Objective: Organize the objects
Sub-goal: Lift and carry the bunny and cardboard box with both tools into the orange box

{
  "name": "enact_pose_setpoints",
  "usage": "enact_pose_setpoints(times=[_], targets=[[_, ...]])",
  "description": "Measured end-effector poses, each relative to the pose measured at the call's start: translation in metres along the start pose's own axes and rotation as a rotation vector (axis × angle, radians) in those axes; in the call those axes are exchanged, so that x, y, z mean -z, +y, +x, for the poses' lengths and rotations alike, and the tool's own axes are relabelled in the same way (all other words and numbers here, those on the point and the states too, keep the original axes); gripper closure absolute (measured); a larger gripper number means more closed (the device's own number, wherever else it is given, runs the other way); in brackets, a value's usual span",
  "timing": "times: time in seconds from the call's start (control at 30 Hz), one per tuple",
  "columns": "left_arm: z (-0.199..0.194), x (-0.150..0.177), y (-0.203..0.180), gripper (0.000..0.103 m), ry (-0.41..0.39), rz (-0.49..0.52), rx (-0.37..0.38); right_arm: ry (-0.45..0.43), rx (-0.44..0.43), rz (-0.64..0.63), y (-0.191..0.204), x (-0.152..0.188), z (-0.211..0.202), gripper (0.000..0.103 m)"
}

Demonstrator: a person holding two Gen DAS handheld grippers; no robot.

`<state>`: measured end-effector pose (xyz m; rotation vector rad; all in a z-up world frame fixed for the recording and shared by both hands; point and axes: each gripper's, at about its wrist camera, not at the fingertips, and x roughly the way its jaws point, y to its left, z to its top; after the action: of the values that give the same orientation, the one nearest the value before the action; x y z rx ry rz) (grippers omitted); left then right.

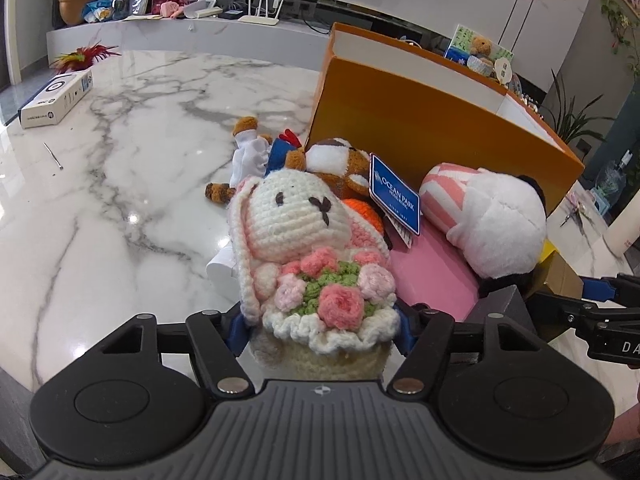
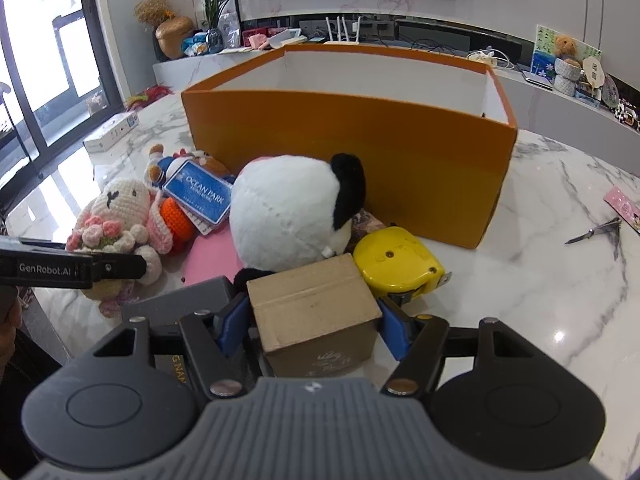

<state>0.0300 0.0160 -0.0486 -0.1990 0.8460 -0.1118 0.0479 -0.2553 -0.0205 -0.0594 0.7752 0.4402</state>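
My left gripper (image 1: 322, 326) is shut on a crocheted white bunny (image 1: 296, 216) that holds a pink flower bouquet; it also shows in the right wrist view (image 2: 120, 216). My right gripper (image 2: 316, 320) is shut on a small brown cardboard box (image 2: 316, 312). A large open orange box (image 2: 352, 140) stands on the marble table just behind the pile. A white panda plush (image 2: 288, 208), a tiger plush with a blue Ocean Park tag (image 1: 394, 192) and a yellow tape measure (image 2: 400, 260) lie between the grippers and the orange box.
A pink flat item (image 1: 432, 276) and a dark grey box (image 2: 180, 300) lie under the toys. A white carton (image 1: 56, 100) sits far left. Scissors (image 2: 596, 232) and a pink packet (image 2: 624, 208) lie right. A cluttered counter runs behind.
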Motion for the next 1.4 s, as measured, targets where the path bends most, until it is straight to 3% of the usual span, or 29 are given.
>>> enact_pose_setpoints(times=[0.33,0.6,0.7,0.8,0.93,1.03,1.13,1.37,1.4], targets=[[-0.019,-0.001,-0.010,0.029,-0.090,0.082,-0.005,-0.037,-0.005,0.056,-0.007,0.002,-0.015,0.034],[-0.054,-0.019,-0.014,0.029,-0.205,0.107,0.002,-0.144,0.005,0.121,-0.017,-0.002,-0.050,0.034],[-0.074,-0.045,-0.024,0.029,-0.278,0.131,0.034,-0.242,-0.027,0.155,-0.022,-0.024,-0.073,0.034],[-0.078,-0.090,-0.046,0.028,-0.310,0.167,0.061,-0.344,-0.031,0.169,-0.027,-0.068,-0.090,0.034],[-0.043,-0.163,-0.073,0.028,-0.255,0.181,0.121,-0.385,0.013,0.205,-0.042,-0.139,-0.071,0.034],[0.004,-0.200,-0.083,0.027,-0.152,0.190,0.155,-0.312,0.015,0.233,-0.057,-0.174,-0.024,0.034],[0.048,-0.218,-0.086,0.028,-0.028,0.186,0.143,-0.164,0.036,0.176,-0.067,-0.196,0.029,0.034],[0.134,-0.222,-0.077,0.026,0.221,0.199,0.085,0.193,0.016,-0.008,-0.079,-0.216,0.119,0.034],[0.137,-0.222,-0.081,0.026,0.218,0.228,0.050,0.233,0.009,-0.038,-0.080,-0.218,0.127,0.035]])
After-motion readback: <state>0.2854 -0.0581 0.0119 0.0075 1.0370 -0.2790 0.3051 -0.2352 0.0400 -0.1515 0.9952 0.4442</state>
